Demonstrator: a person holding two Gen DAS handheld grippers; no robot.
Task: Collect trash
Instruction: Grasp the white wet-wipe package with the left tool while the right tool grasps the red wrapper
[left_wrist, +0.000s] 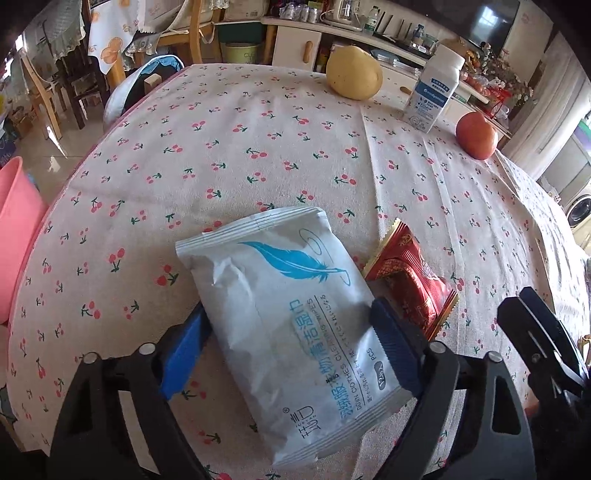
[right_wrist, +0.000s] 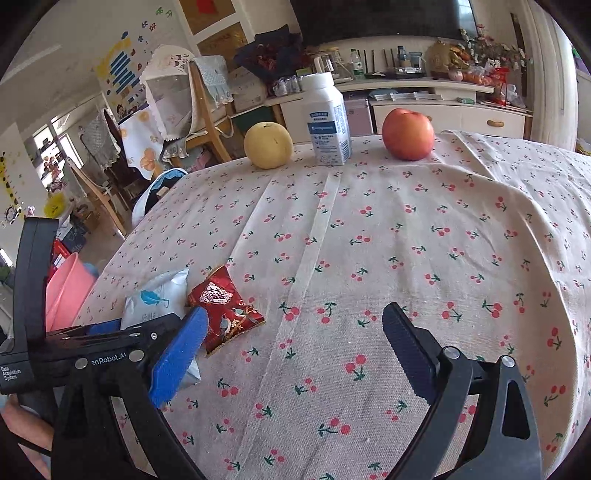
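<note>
A white wet-wipes packet (left_wrist: 280, 332) with a blue feather print lies on the cherry-print tablecloth (left_wrist: 221, 147). My left gripper (left_wrist: 288, 332) straddles it, and both blue pads rest against its long sides. A red snack wrapper (left_wrist: 410, 280) lies just right of the packet, touching its edge. In the right wrist view the same packet (right_wrist: 155, 295) and wrapper (right_wrist: 225, 314) sit at the left. My right gripper (right_wrist: 291, 332) stands open low over the bare cloth, its left pad (right_wrist: 181, 354) beside the wrapper, with nothing between its fingers.
A yellow pear (right_wrist: 268, 145), a white bottle (right_wrist: 327, 118) and a red apple (right_wrist: 408, 133) stand along the table's far edge. A pink bin (left_wrist: 14, 236) stands on the floor off the left edge. Wooden chairs (right_wrist: 207, 110) and a cabinet stand beyond.
</note>
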